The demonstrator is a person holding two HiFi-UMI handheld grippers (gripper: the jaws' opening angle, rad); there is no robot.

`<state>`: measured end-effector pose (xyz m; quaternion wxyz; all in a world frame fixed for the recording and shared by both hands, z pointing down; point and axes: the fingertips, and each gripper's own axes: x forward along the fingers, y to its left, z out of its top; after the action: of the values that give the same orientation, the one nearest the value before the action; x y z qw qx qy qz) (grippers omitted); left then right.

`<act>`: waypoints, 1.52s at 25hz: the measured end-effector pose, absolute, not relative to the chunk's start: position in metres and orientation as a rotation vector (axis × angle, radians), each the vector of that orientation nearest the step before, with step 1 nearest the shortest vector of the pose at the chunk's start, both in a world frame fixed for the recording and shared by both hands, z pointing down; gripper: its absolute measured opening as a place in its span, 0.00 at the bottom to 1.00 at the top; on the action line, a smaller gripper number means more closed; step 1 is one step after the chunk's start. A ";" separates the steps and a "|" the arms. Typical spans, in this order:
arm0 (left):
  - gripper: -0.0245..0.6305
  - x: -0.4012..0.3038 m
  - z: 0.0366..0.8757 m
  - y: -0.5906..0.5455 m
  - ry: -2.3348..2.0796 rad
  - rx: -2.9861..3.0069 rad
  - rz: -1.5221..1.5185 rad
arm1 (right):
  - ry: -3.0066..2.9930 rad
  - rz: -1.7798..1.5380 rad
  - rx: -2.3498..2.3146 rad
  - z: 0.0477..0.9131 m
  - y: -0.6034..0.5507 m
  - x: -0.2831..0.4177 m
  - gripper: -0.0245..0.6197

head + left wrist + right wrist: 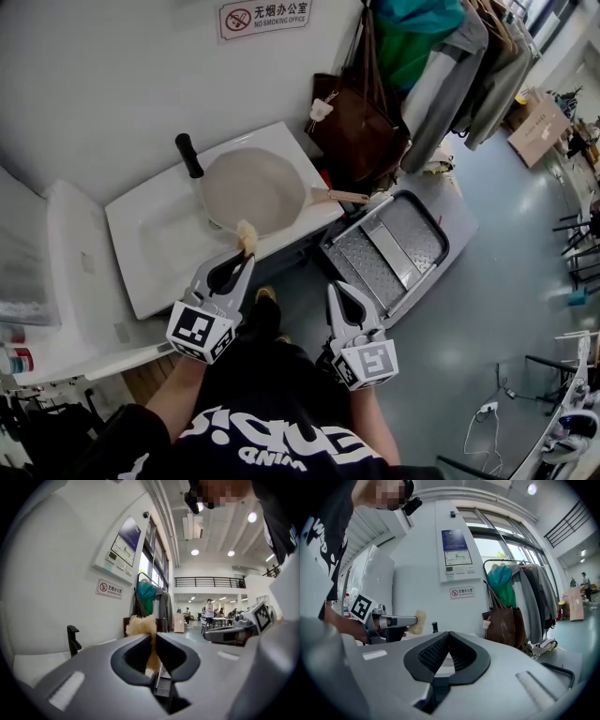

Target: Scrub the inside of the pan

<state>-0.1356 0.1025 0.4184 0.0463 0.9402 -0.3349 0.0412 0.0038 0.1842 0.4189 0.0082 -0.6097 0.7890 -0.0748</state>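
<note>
A pale round pan (pixel 253 190) with a black handle (pixel 188 155) lies in the white sink (pixel 150 234) against the wall. My left gripper (pixel 246 251) is shut on a tan scrub pad (pixel 247 235), held at the sink's front edge just short of the pan. In the left gripper view the scrub pad (pixel 142 626) sticks out past the closed jaws, with the pan handle (pixel 72 639) to the left. My right gripper (pixel 336 292) hangs shut and empty over the floor, right of the sink. From the right gripper view the left gripper (pixel 415 619) and its pad (pixel 417 621) show at the left.
A wooden-handled tool (pixel 339 196) lies on the sink's right rim. A brown bag (pixel 361 122) and a rack of clothes (pixel 450 56) stand to the right of the sink. On the floor below lies a grey metal tray (pixel 389 253). A white appliance (pixel 70 272) adjoins the sink's left side.
</note>
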 end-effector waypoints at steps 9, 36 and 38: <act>0.08 -0.112 0.417 0.046 -1.002 2.864 0.109 | 2.471 -0.226 -1.883 0.420 0.129 0.024 0.05; 0.08 -0.070 0.396 -0.103 -0.994 2.762 0.006 | 2.478 -0.156 -1.841 0.391 -0.044 0.063 0.05; 0.08 -0.068 0.397 -0.105 -1.001 2.756 0.007 | 2.487 -0.145 -1.830 0.388 -0.049 0.065 0.05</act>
<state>-0.0681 -0.1055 0.3966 0.1043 0.9348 -0.3396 0.0025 0.0651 -0.0485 0.3876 0.0255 -0.5918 0.8043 -0.0468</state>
